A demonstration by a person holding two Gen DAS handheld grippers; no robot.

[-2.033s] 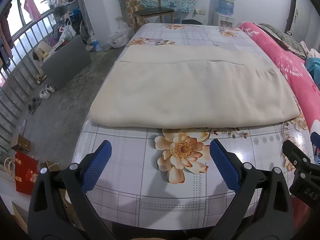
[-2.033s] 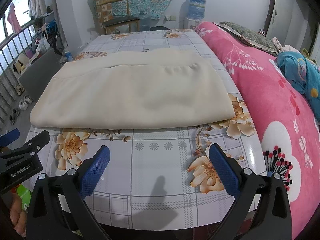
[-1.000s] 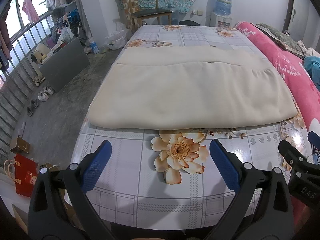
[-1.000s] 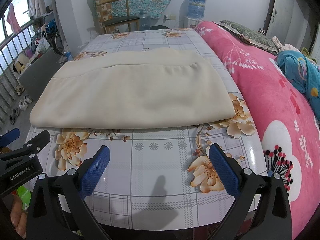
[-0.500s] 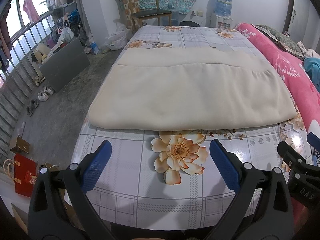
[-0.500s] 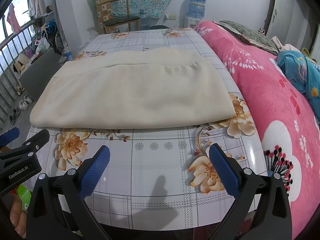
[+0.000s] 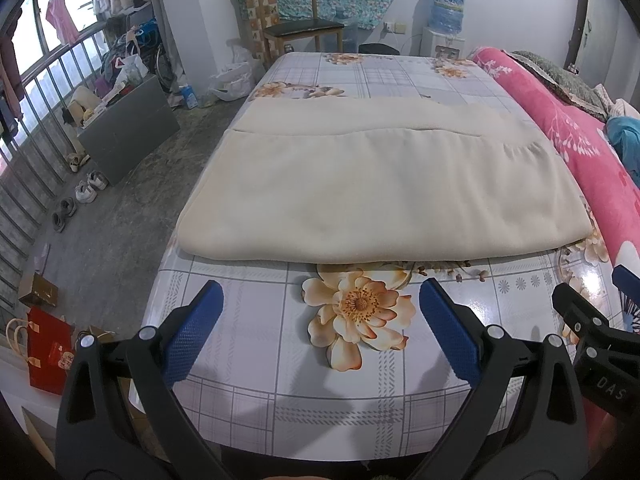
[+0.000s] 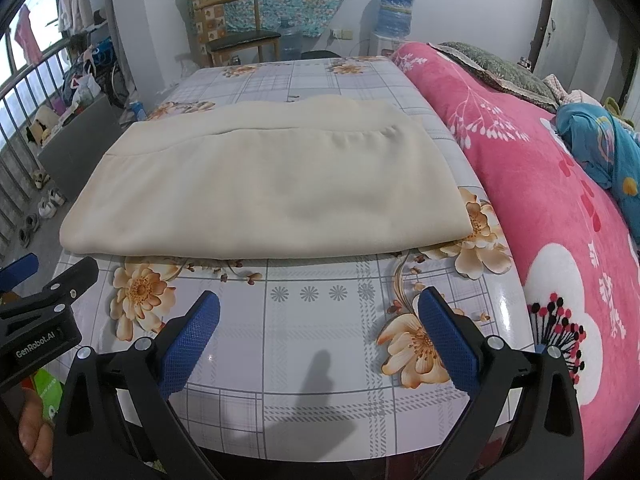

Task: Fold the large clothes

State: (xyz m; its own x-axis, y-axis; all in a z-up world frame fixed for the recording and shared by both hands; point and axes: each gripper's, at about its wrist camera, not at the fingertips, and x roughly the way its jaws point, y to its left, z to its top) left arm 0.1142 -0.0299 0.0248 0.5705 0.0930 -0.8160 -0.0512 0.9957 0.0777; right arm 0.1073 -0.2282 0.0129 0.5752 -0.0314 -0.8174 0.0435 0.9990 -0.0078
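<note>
A large cream garment (image 7: pixel 380 184) (image 8: pixel 268 192) lies folded flat across the flower-print table (image 7: pixel 280 364) (image 8: pixel 304 344), its folded edge toward me. My left gripper (image 7: pixel 320 328) hovers open over the table's near edge, short of the garment's left half, with nothing between its blue pads. Open and empty too, my right gripper (image 8: pixel 318 330) hangs over the near edge in front of the garment's right half. Each gripper shows at the side of the other's view.
A bed with a pink flowered blanket (image 8: pixel 560 208) runs along the table's right side. A wooden chair (image 7: pixel 300 28) and a water dispenser (image 7: pixel 448 4) stand beyond the far end. On the floor at left are shoes (image 7: pixel 80 192), a grey board (image 7: pixel 128 128) and a red bag (image 7: pixel 48 352).
The left wrist view has shifted slightly, with the garment a little lower and nearer in it. The right gripper and the garment have not visibly moved.
</note>
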